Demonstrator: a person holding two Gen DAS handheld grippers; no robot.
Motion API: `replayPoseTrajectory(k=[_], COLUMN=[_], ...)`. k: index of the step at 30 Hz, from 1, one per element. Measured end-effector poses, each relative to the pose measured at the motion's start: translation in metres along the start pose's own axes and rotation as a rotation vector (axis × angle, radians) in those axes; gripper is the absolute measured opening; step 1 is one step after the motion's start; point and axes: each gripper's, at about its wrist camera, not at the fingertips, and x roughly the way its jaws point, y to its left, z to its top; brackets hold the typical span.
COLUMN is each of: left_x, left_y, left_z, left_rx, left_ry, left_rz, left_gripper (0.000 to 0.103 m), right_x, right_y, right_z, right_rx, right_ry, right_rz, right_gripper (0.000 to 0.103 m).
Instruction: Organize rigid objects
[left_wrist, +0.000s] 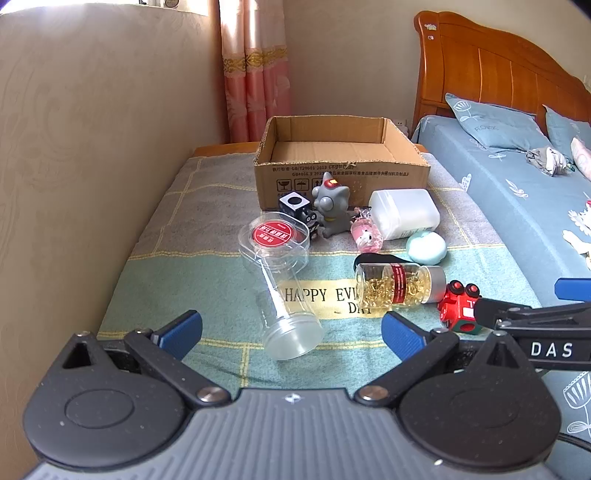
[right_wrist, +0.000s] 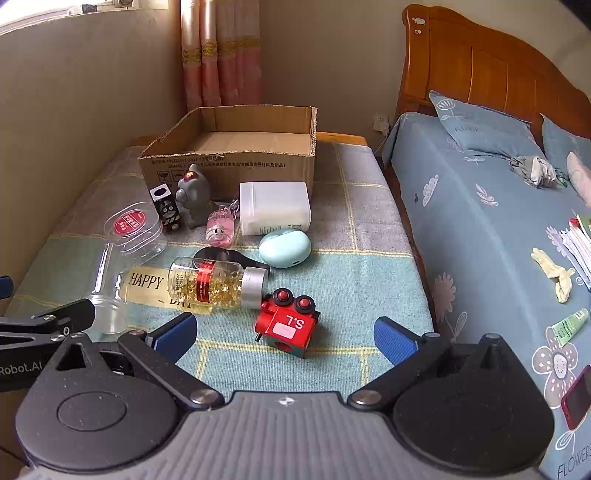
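An open cardboard box (left_wrist: 341, 173) (right_wrist: 229, 162) stands at the far end of a cloth-covered table. In front of it lie a grey toy figure (left_wrist: 330, 206) (right_wrist: 194, 199), a white container (left_wrist: 404, 212) (right_wrist: 273, 208), a round clear tub with a red label (left_wrist: 273, 240) (right_wrist: 133, 229), a clear tube (left_wrist: 288, 321), a bottle of gold capsules (left_wrist: 400, 284) (right_wrist: 218, 282), a red toy train (left_wrist: 458, 306) (right_wrist: 288, 323) and a mint case (left_wrist: 426, 247) (right_wrist: 284, 247). My left gripper (left_wrist: 291, 334) is open over the tube. My right gripper (right_wrist: 284, 336) is open around the train.
A small black cube (left_wrist: 293, 203), a black toy (right_wrist: 170, 214) and a pink keychain (left_wrist: 365, 232) (right_wrist: 219, 227) sit among the objects. A wall runs along the left. A bed (right_wrist: 480, 229) with pillows lies on the right.
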Motion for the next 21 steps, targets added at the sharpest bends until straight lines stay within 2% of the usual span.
replayPoseTrajectory(k=[21], left_x=[-0.0040], left_y=[0.0024], left_z=[0.0029], left_rx=[-0.004], left_ry=[-0.010], left_rz=[-0.008], left_gripper=[0.102], right_x=[-0.0032], right_y=[0.0007], right_z=[0.0009], right_rx=[-0.004], right_ry=[-0.012], right_rz=[-0.006], right_gripper=[0.103])
